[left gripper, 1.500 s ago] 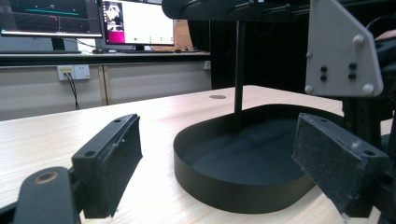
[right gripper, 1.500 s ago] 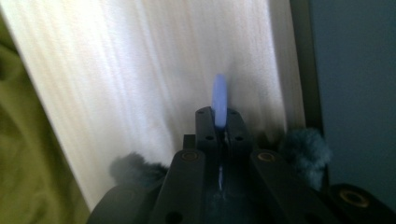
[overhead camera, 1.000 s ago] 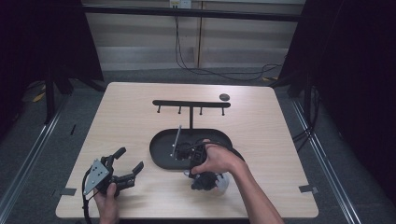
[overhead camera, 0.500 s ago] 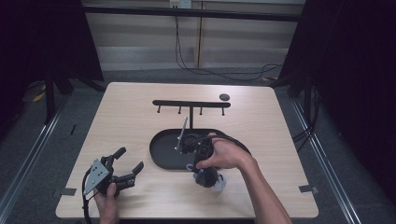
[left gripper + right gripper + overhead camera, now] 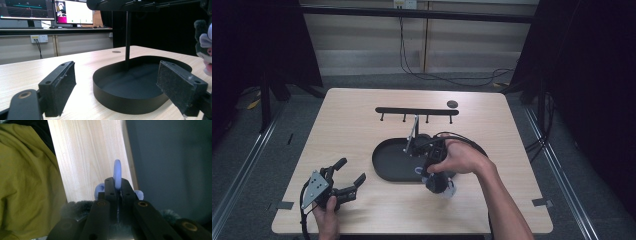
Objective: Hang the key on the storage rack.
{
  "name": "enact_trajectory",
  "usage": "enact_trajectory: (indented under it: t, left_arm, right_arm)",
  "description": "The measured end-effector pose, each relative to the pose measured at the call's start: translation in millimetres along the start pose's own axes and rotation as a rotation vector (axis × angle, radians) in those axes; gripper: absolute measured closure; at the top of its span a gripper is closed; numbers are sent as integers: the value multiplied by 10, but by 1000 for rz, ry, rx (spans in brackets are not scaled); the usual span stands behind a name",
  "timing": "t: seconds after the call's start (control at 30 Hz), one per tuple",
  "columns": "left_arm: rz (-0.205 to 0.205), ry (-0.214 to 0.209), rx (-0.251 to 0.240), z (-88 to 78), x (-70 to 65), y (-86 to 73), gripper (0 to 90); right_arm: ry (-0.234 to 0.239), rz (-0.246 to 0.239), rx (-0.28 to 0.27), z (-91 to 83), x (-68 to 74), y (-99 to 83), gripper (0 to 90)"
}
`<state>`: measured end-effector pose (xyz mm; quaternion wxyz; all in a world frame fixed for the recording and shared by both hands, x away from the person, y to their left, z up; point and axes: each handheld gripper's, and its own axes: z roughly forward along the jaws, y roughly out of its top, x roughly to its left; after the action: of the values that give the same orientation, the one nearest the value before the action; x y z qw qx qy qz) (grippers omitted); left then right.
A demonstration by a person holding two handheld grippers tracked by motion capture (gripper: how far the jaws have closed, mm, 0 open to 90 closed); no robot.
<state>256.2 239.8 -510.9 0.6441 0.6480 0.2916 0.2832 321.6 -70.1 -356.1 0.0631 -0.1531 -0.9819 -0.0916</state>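
While right gripper [image 5: 117, 188] pinches the toy's blue ring [image 5: 117, 173], toy [image 5: 439, 184] hangs above the worktop [image 5: 362, 115] by the tray [image 5: 392, 162] | hanging on rack [image 5: 417, 111] probably left | left gripper [image 5: 117, 85] spread, idle.

In the high view, the hand hides most of the right gripper [image 5: 428, 167] at centre, and the small grey furry toy with a pale blue ring [image 5: 439, 185] beneath it is too small to make out. In the left gripper view that toy is cut off by the right edge, and the black metal hanger rack [image 5: 128, 32] by the top edge. The right gripper view's right half is blurred grey.
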Motion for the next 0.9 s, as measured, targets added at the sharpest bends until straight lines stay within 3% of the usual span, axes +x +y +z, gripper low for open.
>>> enact_trajectory:
  t: [0.63, 0.9]
  left_arm:
    - [-1, -1, -1, 1, 0, -1, 152]
    - [0, -2, -2, 1, 1, -1, 152]
  right_arm:
    - [-40, -8, 25, -267, -109, 87, 874]
    - [-70, -15, 56, -367, -230, 198, 874]
